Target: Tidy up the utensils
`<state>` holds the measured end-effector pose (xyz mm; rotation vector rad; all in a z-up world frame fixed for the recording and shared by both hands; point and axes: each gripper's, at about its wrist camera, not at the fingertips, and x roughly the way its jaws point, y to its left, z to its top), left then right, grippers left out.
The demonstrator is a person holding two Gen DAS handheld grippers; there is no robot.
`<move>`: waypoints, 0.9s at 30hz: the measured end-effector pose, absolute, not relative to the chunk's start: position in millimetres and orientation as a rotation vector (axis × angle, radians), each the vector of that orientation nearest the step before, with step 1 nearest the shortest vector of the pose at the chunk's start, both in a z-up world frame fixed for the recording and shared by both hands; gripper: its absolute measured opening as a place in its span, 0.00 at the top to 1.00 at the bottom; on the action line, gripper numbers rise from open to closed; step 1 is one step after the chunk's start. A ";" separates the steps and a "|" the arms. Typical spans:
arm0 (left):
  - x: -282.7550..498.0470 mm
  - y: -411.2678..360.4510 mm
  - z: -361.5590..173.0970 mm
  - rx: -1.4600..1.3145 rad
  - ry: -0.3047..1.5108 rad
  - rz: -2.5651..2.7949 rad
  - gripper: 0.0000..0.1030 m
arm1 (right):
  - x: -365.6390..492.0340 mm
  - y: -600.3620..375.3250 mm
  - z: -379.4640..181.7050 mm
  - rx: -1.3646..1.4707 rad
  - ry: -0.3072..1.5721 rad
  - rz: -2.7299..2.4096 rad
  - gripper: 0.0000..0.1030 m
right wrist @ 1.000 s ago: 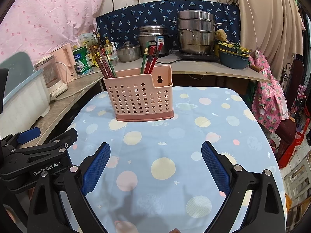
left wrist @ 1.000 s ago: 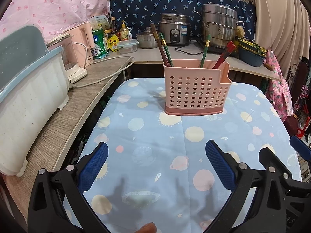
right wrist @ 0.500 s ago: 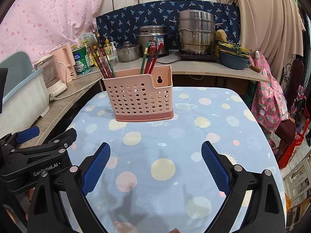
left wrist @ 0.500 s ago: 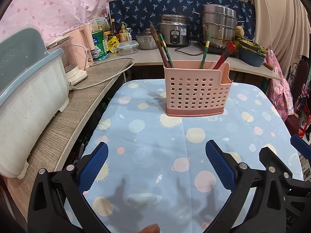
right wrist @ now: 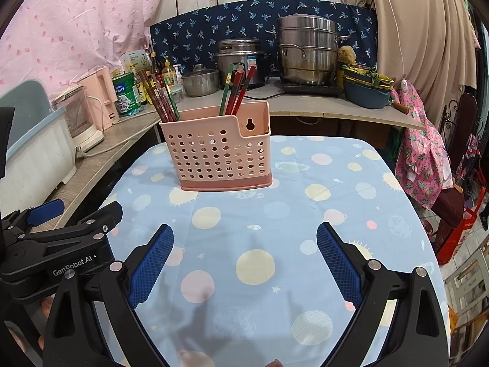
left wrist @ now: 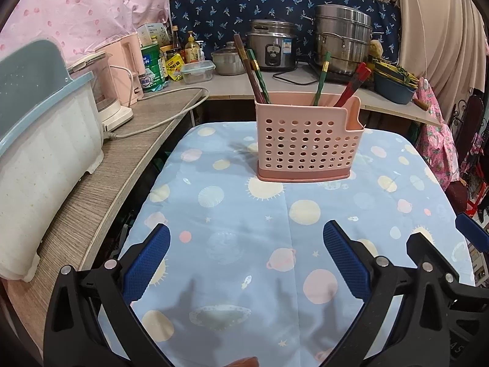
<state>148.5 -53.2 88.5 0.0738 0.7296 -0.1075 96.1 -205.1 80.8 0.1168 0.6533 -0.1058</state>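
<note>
On the far half of a table under a pale blue tablecloth [left wrist: 232,214] printed with suns and planets: one pink perforated utensil holder [left wrist: 305,143], upright, resting on the cloth, with a raised tab at one end bearing a keyhole slot visible in the right wrist view [right wrist: 214,159]. Contents, left end: a cluster of dark brown chopsticks [right wrist: 156,98] and green ones, leaning outward toward the left. Contents, right end: one green chopstick [left wrist: 321,79] and several red chopsticks [right wrist: 241,88], leaning toward the right. Near edge of the table, left: left gripper [left wrist: 244,260], blue-padded fingers spread wide, nothing between them, held above the cloth and well apart from the holder. Near edge, right: right gripper [right wrist: 244,260], fingers likewise spread wide and holding nothing, pointed at the holder from slightly right of it; the black body of the left gripper shows at the lower left of this view. Behind the table, on a grey counter [left wrist: 293,82]: a rice cooker [left wrist: 272,49], a stacked steel steamer pot [left wrist: 342,36], a small lidded pot [left wrist: 227,61], a clear food container [left wrist: 197,72], a green tin [left wrist: 151,64] and assorted bottles. Left side shelf: a white and blue bin [left wrist: 39,140] and a pale appliance with a trailing cord.
</note>
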 end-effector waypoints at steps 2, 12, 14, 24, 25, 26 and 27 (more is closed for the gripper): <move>148.6 -53.2 88.1 0.074 0.729 -0.106 0.07 | 96.1 -204.9 80.8 0.118 0.653 -0.106 0.12; 151.6 -53.2 87.0 0.071 0.727 -0.090 0.07 | 99.3 -203.5 77.8 0.110 0.658 -0.106 0.12; 151.8 -53.5 86.6 0.071 0.726 -0.087 0.07 | 99.5 -203.4 77.5 0.109 0.659 -0.107 0.12; 152.1 -55.5 86.5 0.085 0.717 -0.087 0.07 | 102.2 -203.0 75.9 0.110 0.660 -0.109 0.12; 152.2 -55.9 86.6 0.086 0.718 -0.087 0.07 | 102.5 -203.5 75.2 0.110 0.660 -0.110 0.12; 152.6 -56.1 86.9 0.089 0.715 -0.087 0.07 | 102.8 -203.1 75.5 0.110 0.661 -0.110 0.12; 152.4 -56.3 87.1 0.092 0.712 -0.087 0.07 | 102.8 -203.2 75.6 0.111 0.661 -0.109 0.12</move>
